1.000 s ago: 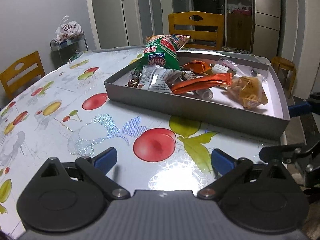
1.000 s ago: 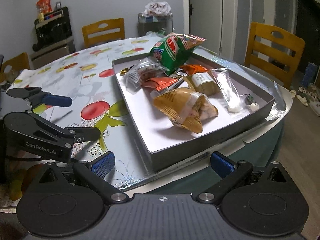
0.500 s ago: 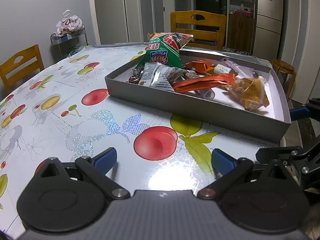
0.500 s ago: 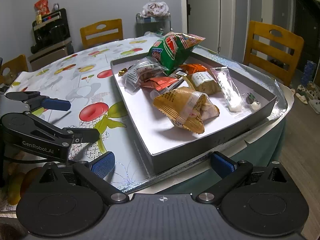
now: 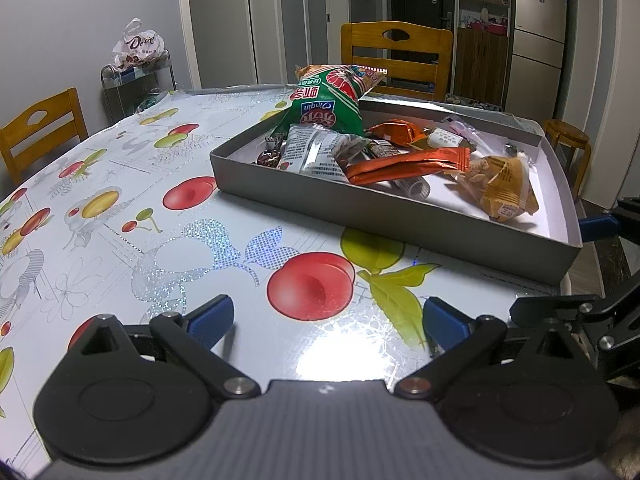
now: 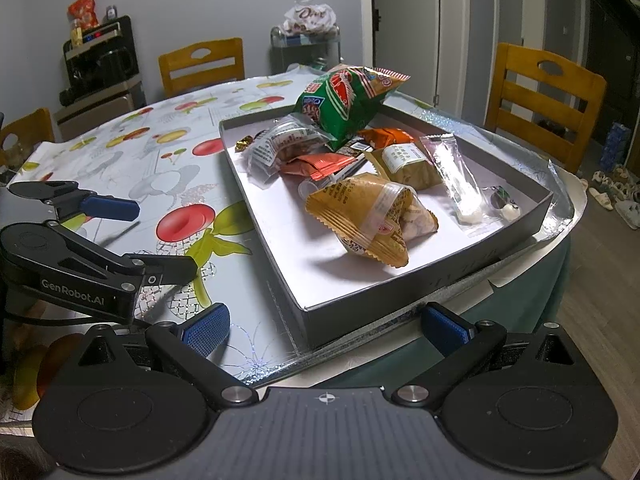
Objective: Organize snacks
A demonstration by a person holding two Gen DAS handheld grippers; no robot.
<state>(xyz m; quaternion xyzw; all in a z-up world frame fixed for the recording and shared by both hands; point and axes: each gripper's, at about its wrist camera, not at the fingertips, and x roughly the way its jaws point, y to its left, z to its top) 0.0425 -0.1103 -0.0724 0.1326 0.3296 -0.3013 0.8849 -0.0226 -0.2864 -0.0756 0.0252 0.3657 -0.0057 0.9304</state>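
**Both grippers empty at the table's edge, snacks heaped in the tray**

The left gripper [image 5: 328, 322] hovered low over the fruit-patterned tablecloth [image 5: 120, 208], its blue fingers spread wide with nothing between them. The right gripper [image 6: 326, 322] hung at the table's near edge, just short of the tray's corner, equally wide apart and empty.

The grey tray [image 6: 400, 296] sat on the table at about one o'clock from the left gripper and twelve o'clock from the right. The snacks lay inside it, crowded toward its far end. A green bag [image 6: 344, 104] leaned over the far rim, highest of the heap. Below it lay a clear packet [image 6: 280, 148] with an orange stick pack [image 6: 320, 164] touching it. A yellow pouch [image 6: 368, 216] sat nearest the right gripper, at twelve o'clock. A long clear sachet [image 6: 452, 176] lay at one o'clock beside a brown packet [image 6: 404, 164], with a small sweet [image 6: 506, 204] near the tray's right wall.

Wooden chairs [image 5: 396, 56] stood around the table.
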